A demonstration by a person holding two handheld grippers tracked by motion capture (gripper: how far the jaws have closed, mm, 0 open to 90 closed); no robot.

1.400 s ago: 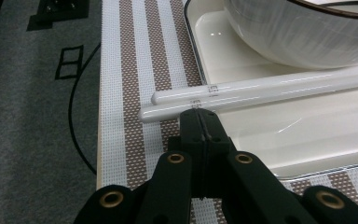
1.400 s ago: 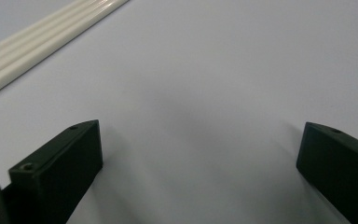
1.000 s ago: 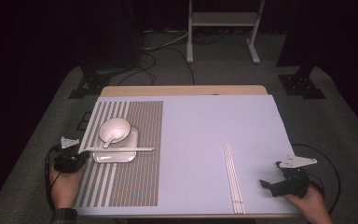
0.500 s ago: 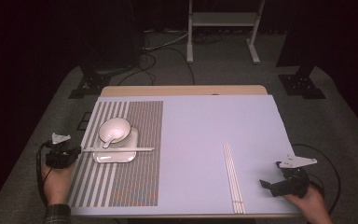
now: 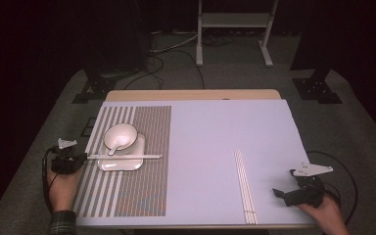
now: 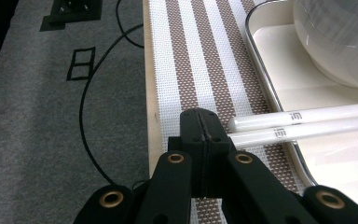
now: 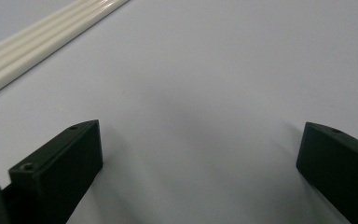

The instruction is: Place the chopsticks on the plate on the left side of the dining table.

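You've got a brown-and-white striped placemat on the table's left half, over a lavender cloth. At the mat's 11 o'clock sits a white rectangular tray, w/ a white bowl on its far part. A white spoon lies in the bowl, handle toward 7. Bare wood table edge shows at 12. Beyond it, approx. 12–1, there's a white metal stand; black cables run over the grey carpet at 11.

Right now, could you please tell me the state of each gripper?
Left gripper: closed, empty, its tips beside the ends of the chopsticks on the tray.
Right gripper: open, empty.
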